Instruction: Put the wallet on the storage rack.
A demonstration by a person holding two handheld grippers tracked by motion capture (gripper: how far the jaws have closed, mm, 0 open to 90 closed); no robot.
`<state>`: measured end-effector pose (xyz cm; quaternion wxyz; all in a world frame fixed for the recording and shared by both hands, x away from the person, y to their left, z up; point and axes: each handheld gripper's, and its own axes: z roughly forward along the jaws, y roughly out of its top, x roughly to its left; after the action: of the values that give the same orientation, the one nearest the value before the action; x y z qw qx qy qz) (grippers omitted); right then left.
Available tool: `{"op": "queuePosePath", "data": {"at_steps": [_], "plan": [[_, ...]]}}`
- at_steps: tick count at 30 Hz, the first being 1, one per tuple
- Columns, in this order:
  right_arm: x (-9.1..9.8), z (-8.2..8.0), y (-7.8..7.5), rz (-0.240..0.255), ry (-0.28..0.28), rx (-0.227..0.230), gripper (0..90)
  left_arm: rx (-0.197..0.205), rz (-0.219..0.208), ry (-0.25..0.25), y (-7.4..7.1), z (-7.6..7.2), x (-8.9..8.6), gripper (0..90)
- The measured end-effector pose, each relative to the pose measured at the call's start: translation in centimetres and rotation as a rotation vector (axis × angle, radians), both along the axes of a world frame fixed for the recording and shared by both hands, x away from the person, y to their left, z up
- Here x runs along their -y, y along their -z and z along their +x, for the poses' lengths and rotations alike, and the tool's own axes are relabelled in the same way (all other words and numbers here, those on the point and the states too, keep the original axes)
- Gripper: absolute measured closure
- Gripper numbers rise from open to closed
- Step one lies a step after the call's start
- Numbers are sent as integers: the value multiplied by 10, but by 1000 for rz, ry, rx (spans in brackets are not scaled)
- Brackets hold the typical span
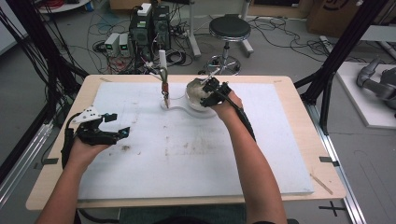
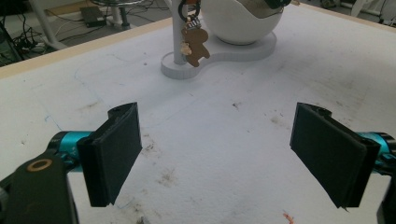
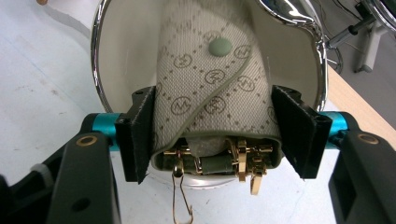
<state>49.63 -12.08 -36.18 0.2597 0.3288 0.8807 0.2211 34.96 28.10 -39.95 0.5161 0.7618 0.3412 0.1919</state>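
A white bowl (image 1: 196, 95) with a chrome rim (image 3: 95, 56) stands on a white base (image 2: 224, 53) at the back middle of the white mat. Inside it lies a beige monogram pouch (image 3: 210, 70) with a green snap and gold clasps at its near end. My right gripper (image 1: 211, 90) reaches into the bowl. In the right gripper view its jaws (image 3: 215, 100) stand close on either side of the pouch without visibly squeezing it. A gingerbread-man keychain (image 2: 195, 44) hangs from the post (image 1: 162, 60) beside the bowl. My left gripper (image 1: 122, 133) rests open over the mat at the left, nothing between its pads (image 2: 217, 112).
The white mat (image 1: 196, 154) covers most of the wooden table (image 1: 322, 172) and carries small brown stains. Behind the table are a black stool (image 1: 229, 29), computer towers (image 1: 150, 28) and floor cables. Black frame legs (image 1: 334, 60) stand at the right.
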Motion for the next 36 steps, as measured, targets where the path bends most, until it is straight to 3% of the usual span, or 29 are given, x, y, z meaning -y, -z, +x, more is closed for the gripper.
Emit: {"op": "queuePosePath", "data": {"at_steps": [4,9,15,21,23,24,28,31,36], "plan": [[0,-1,-1,12,-1,0,329,1,-4,-1,0,0,0,163],[0,-7,-8,33,-7,37,292,3,-4,-1,-1,0,0,163],[8,-20,-17,88,-27,52,269,9,-10,8,-1,0,1,163],[14,-32,-20,96,-35,27,247,13,-13,9,-2,2,2,163],[19,-39,-22,118,-57,50,247,11,-11,13,-2,3,3,163],[25,-47,-24,157,-57,59,247,11,-13,15,-2,4,4,163],[33,-54,-25,167,-51,48,239,8,-15,17,-1,7,6,163],[47,-66,-25,219,-55,64,217,13,-25,25,-1,9,9,164],[59,-80,-22,239,-67,66,216,6,-28,32,-1,14,13,164]]}}
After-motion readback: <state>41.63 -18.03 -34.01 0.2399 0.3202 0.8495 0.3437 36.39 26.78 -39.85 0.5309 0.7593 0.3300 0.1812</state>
